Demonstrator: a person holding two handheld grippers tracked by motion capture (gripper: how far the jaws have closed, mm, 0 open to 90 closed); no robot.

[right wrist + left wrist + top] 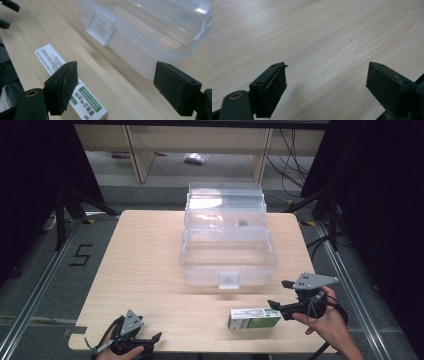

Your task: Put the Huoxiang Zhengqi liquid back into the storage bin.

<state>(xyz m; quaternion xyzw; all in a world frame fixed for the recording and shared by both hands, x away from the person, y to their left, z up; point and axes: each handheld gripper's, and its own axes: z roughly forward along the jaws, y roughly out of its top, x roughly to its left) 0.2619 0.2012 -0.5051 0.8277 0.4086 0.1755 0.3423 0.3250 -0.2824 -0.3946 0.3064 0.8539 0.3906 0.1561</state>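
Behind the green box (254,318), the clear tub (227,265) sits open; the right gripper (278,294) and left gripper (156,338) are spread wide, holding nothing.

A big clear plastic box (227,255) is sitting open on the wooden counter (145,270). A small dark thing (243,224), maybe a bit of plastic, is lying in its top tray. Behind, cables (292,165) are hanging by a wooden shelf (140,155).
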